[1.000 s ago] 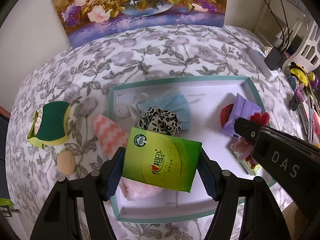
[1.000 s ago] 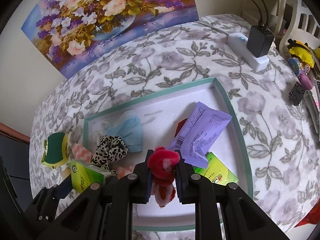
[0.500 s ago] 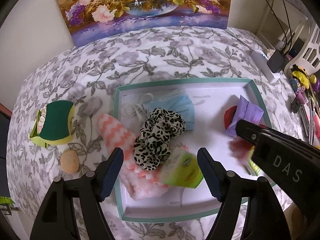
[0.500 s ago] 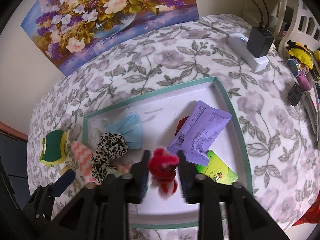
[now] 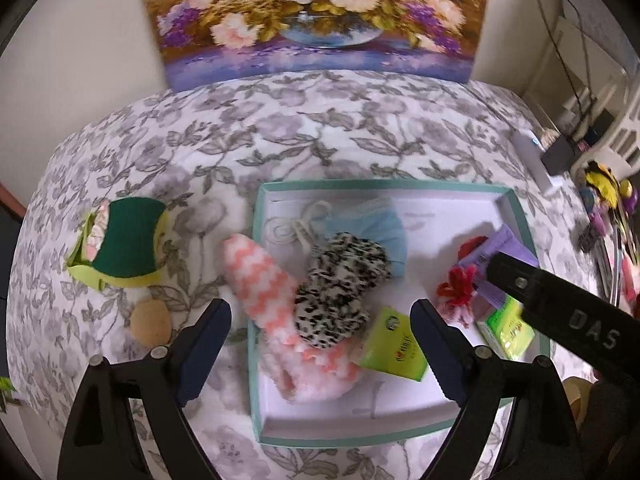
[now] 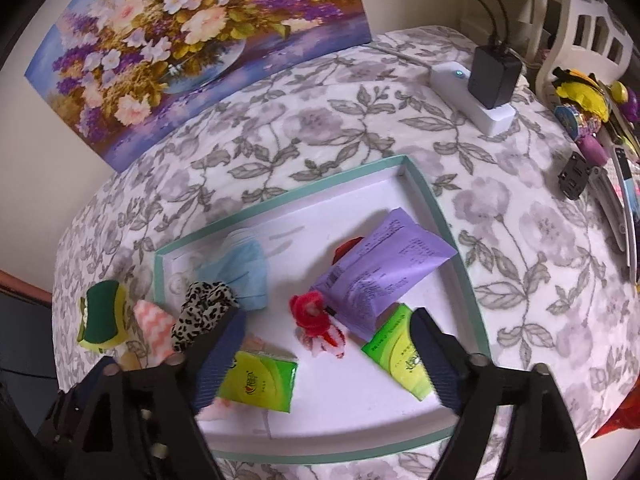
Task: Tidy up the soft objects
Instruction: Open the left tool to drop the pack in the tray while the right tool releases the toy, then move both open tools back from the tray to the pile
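Observation:
A white tray with a teal rim (image 5: 256, 280) (image 6: 444, 216) holds a blue face mask (image 5: 380, 224), a leopard scrunchie (image 5: 340, 280), a pink zigzag sock (image 5: 264, 284), a green tissue pack (image 5: 394, 346) (image 6: 260, 376), a red fluffy hair tie (image 5: 456, 288) (image 6: 316, 316), a purple packet (image 6: 384, 268) and a second green pack (image 6: 400, 352). My left gripper (image 5: 320, 348) is open and empty above the tray's near left part. My right gripper (image 6: 328, 356) is open and empty above the red hair tie.
A green and yellow sponge (image 5: 124, 240) and a tan round puff (image 5: 150, 320) lie on the floral cloth left of the tray. A white power strip with a black plug (image 6: 480, 92) and small clutter (image 6: 588, 120) sit at the right. A flower painting (image 5: 316, 16) leans at the back.
My left gripper opened and dropped the green tissue pack into the tray. My right gripper opened and released the red hair tie, which now lies in the tray. Both grippers drew back.

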Tool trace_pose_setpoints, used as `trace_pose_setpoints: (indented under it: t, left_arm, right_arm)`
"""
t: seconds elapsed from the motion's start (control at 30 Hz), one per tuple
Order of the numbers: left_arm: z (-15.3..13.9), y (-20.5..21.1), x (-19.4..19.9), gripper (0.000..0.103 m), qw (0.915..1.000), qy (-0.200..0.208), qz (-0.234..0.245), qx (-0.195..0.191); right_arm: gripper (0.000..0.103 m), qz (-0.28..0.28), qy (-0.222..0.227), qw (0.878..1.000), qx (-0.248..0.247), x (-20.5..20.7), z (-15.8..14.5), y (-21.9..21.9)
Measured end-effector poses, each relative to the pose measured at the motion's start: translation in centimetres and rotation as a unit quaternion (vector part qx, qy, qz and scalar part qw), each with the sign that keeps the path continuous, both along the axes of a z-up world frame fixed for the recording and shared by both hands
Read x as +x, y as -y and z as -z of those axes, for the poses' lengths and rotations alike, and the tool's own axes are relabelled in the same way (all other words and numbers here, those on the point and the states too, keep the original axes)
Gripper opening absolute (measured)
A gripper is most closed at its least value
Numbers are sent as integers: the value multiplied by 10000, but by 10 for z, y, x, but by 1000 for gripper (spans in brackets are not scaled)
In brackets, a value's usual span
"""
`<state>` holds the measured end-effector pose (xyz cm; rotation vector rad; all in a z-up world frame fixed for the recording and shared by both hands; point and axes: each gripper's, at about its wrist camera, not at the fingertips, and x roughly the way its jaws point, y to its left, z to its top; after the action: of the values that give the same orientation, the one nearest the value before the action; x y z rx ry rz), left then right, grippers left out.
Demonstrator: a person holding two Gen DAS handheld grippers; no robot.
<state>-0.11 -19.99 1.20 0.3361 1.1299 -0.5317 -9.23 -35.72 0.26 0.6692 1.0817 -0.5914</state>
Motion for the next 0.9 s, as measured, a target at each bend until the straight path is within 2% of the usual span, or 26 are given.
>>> trace_pose_setpoints:
  t: [0.17, 0.43, 0.6, 0.9]
  left_arm:
    - [0, -20, 18, 92, 9990, -53, -445, -52]
    - [4, -65, 57, 92, 9918, -206, -1252, -180]
    - [9, -106, 83, 92, 9800, -398, -1926, -301]
    - [10, -179, 113, 92, 9533, -387, -2973, -365]
  right_arm:
    - [101, 105, -23, 9999, -33, -4, 1, 5]
    - [103, -17, -172, 9997, -147, 1, 4, 0]
    - [103, -113, -167, 9994, -274, 7, -1, -9]
    - [103, -455, 14, 9982, -388, 31, -15, -46]
